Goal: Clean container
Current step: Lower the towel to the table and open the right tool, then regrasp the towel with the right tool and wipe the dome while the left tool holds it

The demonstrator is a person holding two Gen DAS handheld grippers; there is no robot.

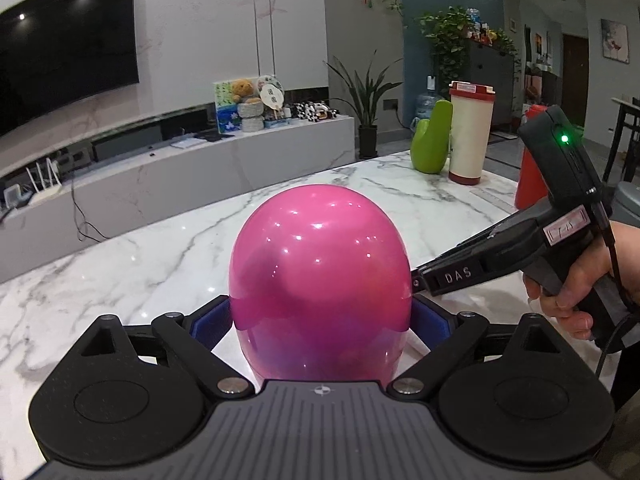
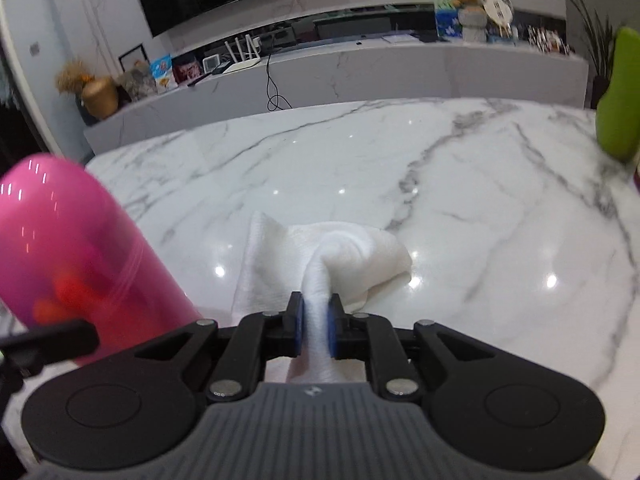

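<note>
Left hand-held gripper (image 1: 320, 316): spread wide around pink container (image 1: 320, 272), blue pads (image 1: 208, 322) pressed to both its sides, rounded end pointing away from the camera. Container held just over white marble table (image 1: 140, 272), near the front edge.

Right hand-held gripper (image 2: 316, 326): narrowed hard on white cloth (image 2: 320, 260), a twisted bunch pinched between blue pads (image 2: 299, 328), the rest spread crumpled on the marble just ahead. Seen from the left wrist view, same tool entering from the right, gripped by a bare hand (image 1: 576, 296), tip close beside the container's right flank; touching or not, cannot tell. From the right wrist view, container blurred at far left, well clear of the cloth.

Further back on the table, right side: green vase (image 1: 432, 140) just beside cream tumbler with red lid (image 1: 470, 136). Beyond the table: dark television (image 1: 68, 44) on the wall at left, long low white cabinet (image 1: 200, 168) beneath it carrying a teddy bear (image 1: 244, 90), leafy potted plant (image 1: 366, 108) at its right end.
</note>
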